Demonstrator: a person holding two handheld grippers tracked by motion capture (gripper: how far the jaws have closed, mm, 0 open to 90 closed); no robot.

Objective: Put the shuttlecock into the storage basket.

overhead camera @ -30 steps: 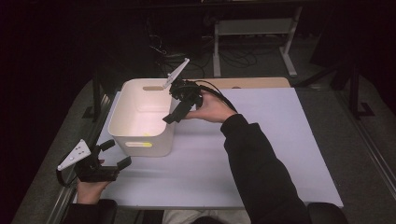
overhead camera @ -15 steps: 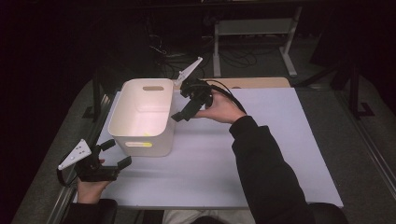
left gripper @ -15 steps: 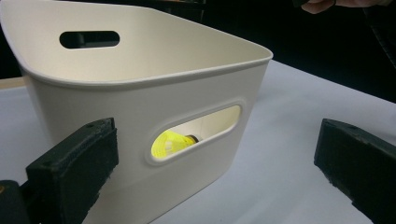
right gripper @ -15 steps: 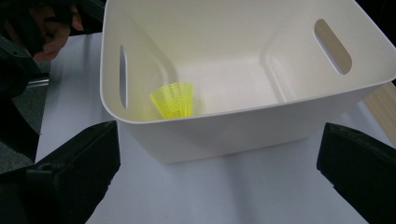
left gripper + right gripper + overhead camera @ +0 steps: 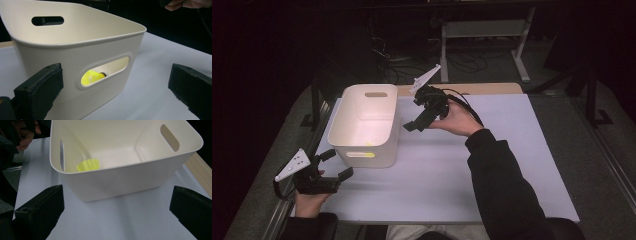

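Fingers (image 5: 37, 212) of right gripper (image 5: 419, 119) spread, empty, beside bin (image 5: 125, 177); left gripper (image 5: 332, 165) fingers also spread. Yellow shuttlecock (image 5: 88, 165) lies inside bin, beyond right fingers. Risk: reaching in, fingers clip the rim, shove bin across table (image 5: 492, 170).

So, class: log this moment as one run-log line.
shuttlecock: yellow, inside white bin | right gripper: open, beside bin | left gripper: open, near bin's front
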